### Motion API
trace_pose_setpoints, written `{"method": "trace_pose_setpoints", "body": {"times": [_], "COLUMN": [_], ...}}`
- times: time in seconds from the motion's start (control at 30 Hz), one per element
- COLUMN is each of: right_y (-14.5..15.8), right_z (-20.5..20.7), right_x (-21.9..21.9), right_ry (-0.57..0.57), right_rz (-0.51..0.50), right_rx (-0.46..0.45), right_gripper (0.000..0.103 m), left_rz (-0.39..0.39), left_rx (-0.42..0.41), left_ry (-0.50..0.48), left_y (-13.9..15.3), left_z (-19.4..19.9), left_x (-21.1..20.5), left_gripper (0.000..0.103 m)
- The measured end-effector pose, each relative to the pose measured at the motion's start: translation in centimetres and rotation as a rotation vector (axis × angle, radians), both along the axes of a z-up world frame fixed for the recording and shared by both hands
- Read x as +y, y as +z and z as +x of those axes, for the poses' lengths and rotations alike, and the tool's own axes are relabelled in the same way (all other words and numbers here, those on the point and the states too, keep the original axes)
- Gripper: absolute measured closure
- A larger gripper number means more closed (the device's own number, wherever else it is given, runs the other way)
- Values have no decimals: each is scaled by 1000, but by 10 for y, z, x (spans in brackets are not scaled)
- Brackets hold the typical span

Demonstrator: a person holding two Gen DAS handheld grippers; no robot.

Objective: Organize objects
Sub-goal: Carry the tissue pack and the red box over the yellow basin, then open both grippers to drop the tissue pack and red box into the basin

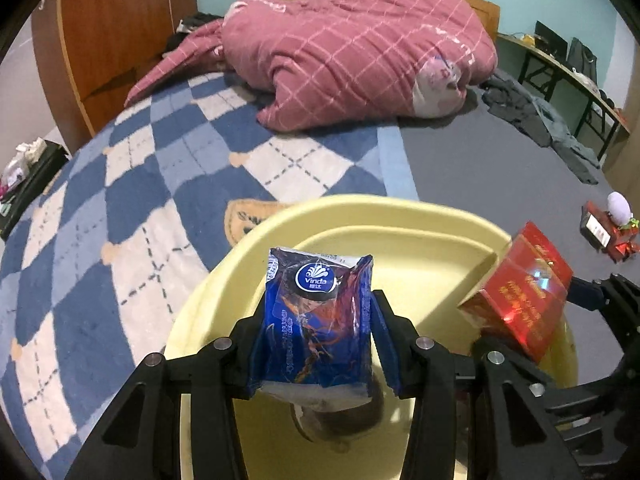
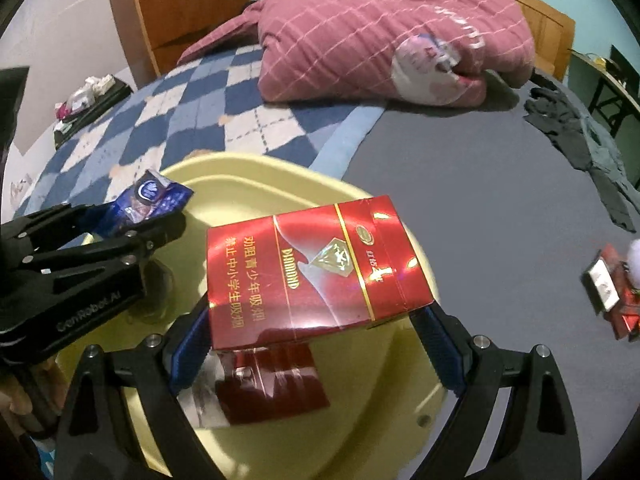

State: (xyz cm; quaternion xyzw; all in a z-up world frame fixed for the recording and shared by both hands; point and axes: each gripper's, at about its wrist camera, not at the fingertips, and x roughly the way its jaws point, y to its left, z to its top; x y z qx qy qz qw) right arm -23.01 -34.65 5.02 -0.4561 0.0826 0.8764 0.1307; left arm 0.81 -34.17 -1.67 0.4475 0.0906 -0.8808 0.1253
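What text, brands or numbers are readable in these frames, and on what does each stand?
"Vinda": round logo on the blue tissue pack in the left claw.
"DIAMOND": red cigarette box in the right claw.
"GenRobot.AI": left claw's body, right wrist view.
Chinese lines and script on the box, date print on the pack: too blurred to read.

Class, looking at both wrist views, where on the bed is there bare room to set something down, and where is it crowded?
Free: the grey sheet between yellow basin, pink quilt and dark clothes. Crowded: over the basin.
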Motion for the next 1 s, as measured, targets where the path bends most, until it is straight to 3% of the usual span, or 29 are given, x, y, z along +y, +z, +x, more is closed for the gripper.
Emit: {"method": "trace_pose_setpoints", "body": {"times": [0.07,0.3,0.73,0.9,1.0], "right_y": [-8,-20,-30,-32,-32], "right_z": [-6,-16,-21,-24,-24], "right_x": [-4,-4,-8,-15,-15], "right_ry": [17,36,52,71,79], "right_rz": [1,-4,31,73,50], "right_rx": [-18,-59,-111,-148,-144], "right_gripper": [11,11,11,10,4], "left_rz": [23,-7,-22,-8,0], "left_rx": [-23,-101,-95,-91,-85], "left_ry": [-9,-32,-44,-54,-61], "left_y": [-4,-17,-16,-15,-13], "left_z": [-5,-24,-21,-18,-16], "left_x": [-4,-9,-4,-3,-4], "left_gripper": [56,55,54,49,46]}}
